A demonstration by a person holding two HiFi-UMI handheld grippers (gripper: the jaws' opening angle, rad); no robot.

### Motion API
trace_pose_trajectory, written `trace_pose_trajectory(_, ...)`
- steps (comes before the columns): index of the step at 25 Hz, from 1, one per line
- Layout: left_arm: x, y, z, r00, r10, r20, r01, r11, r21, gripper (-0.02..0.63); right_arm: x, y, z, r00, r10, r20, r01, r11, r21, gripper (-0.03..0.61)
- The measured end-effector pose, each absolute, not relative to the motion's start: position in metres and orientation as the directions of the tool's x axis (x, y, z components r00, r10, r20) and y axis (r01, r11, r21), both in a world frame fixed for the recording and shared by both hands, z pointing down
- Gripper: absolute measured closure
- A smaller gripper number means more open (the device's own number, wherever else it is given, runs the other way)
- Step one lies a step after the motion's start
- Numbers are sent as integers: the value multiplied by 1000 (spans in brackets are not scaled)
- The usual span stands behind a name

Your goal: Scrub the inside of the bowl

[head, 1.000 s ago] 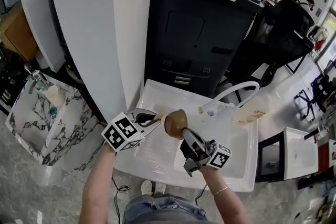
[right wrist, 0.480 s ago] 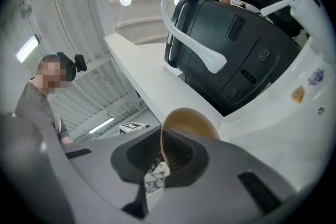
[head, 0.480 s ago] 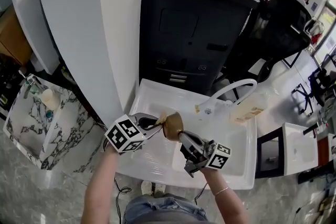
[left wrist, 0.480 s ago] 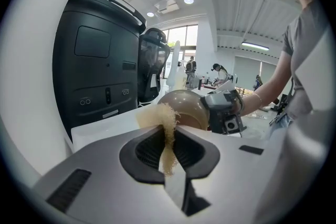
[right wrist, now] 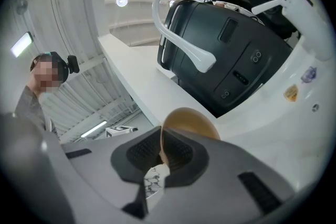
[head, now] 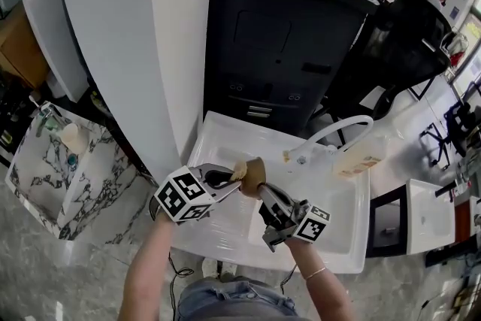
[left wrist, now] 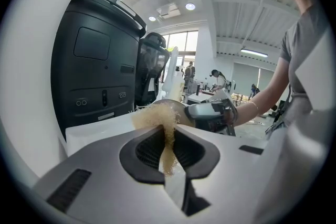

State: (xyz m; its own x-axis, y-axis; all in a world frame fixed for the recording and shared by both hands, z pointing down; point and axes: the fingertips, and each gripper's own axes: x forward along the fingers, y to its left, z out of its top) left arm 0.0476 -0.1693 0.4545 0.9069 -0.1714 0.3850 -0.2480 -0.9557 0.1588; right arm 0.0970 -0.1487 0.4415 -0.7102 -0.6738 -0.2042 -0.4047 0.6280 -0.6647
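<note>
Only close up, left tongs [left wrist: 168,144] tight on scrubber [left wrist: 152,117], right tongs [right wrist: 160,152] tight on bowl [right wrist: 191,120].

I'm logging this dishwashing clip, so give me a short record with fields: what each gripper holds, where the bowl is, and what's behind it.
left gripper: shut on a tan fibrous scrubber
right gripper: shut on the rim of the bowl
bowl position: held up over the white sink, tipped on its side
contact: scrubber touches the bowl
behind: white faucet, black appliance
</note>
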Motion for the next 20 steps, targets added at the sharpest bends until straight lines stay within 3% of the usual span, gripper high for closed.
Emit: trace_pose_trajectory(20,47,-160,465,889,-210,408,-288,-947,141,569,95,-161,452,-681,-718,-144,-468,578,-669,555)
